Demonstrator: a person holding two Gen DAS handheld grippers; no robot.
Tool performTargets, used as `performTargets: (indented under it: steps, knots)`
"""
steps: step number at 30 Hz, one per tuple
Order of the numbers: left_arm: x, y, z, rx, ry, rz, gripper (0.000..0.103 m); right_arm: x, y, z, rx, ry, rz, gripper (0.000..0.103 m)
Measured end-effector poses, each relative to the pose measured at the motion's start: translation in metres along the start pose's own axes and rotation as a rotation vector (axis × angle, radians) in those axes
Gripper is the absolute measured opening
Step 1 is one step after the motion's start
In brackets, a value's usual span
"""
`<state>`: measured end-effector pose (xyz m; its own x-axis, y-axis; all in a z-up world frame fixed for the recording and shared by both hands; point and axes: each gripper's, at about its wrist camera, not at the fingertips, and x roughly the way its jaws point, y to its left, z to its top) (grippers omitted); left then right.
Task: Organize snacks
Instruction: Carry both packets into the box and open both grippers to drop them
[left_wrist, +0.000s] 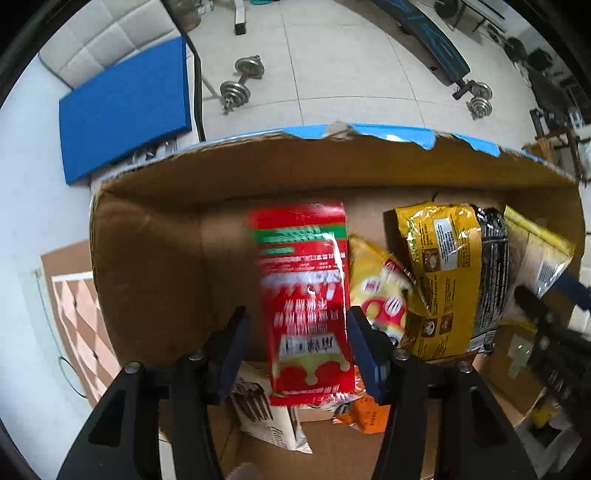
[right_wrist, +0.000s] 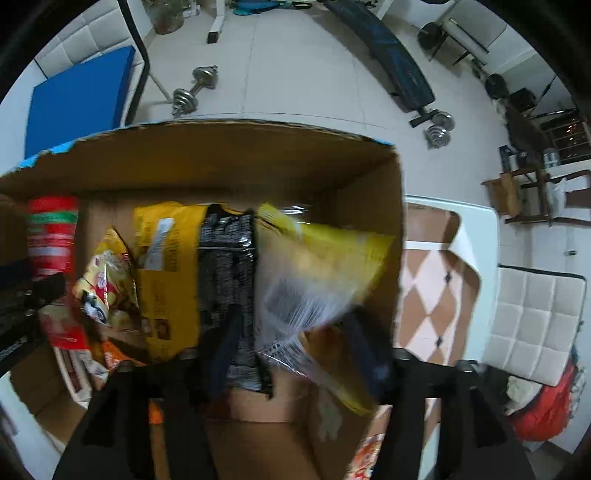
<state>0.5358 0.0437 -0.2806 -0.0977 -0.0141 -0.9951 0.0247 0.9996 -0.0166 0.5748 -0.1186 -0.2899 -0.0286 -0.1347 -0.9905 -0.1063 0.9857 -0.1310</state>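
An open cardboard box (left_wrist: 258, 155) (right_wrist: 221, 147) holds several snack bags. A red packet (left_wrist: 306, 295) stands on end, blurred, between the fingers of my left gripper (left_wrist: 298, 314). The jaws stand apart with a gap showing at the left pad, so this gripper is open. My right gripper (right_wrist: 295, 317) is open too, and a blurred yellow and clear bag (right_wrist: 317, 273) hangs loose between its fingers at the box's right end. Between the two lean a gold bag (left_wrist: 443, 266) (right_wrist: 166, 258), a black patterned packet (right_wrist: 227, 258) and a small yellow packet (left_wrist: 376, 288).
A white packet (left_wrist: 266, 413) and an orange one (left_wrist: 369, 413) lie on the box floor. The box rests on a diamond-patterned surface (right_wrist: 432, 288). Beyond it lie a blue mat (left_wrist: 125, 110), dumbbells (left_wrist: 242, 83) and a workout bench (right_wrist: 391, 59) on the tiled floor.
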Motion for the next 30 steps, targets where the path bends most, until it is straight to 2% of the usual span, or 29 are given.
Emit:
performTargets:
  steps: [1,2,3,7,13,17,24,30]
  knots:
    - [-0.001,0.001,0.0,-0.001,-0.005,-0.001,0.069,-0.001,0.002,0.0,-0.007,-0.007,-0.003,0.081]
    - [-0.003,0.003,-0.001,-0.004,-0.015,0.004,0.075,-0.003,0.005,-0.003,-0.01,-0.012,-0.002,0.088]
    - [-0.006,0.003,-0.001,-0.007,-0.025,-0.003,0.082,-0.004,0.006,-0.003,-0.009,-0.015,0.003,0.088]
    - [-0.015,0.009,-0.006,-0.035,-0.04,-0.034,0.087,-0.007,0.001,-0.008,0.014,-0.014,0.037,0.088]
    - [-0.026,0.018,-0.019,-0.067,-0.064,-0.083,0.088,-0.014,-0.006,-0.022,0.05,-0.02,0.112,0.09]
    - [-0.041,0.018,-0.036,-0.093,-0.131,-0.125,0.088,-0.024,-0.006,-0.039,0.063,-0.038,0.169,0.091]
    - [-0.07,0.02,-0.075,-0.126,-0.26,-0.117,0.088,-0.051,-0.002,-0.072,0.061,-0.114,0.204,0.091]
    - [-0.097,0.016,-0.114,-0.148,-0.392,-0.062,0.088,-0.078,-0.001,-0.109,0.055,-0.203,0.226,0.091]
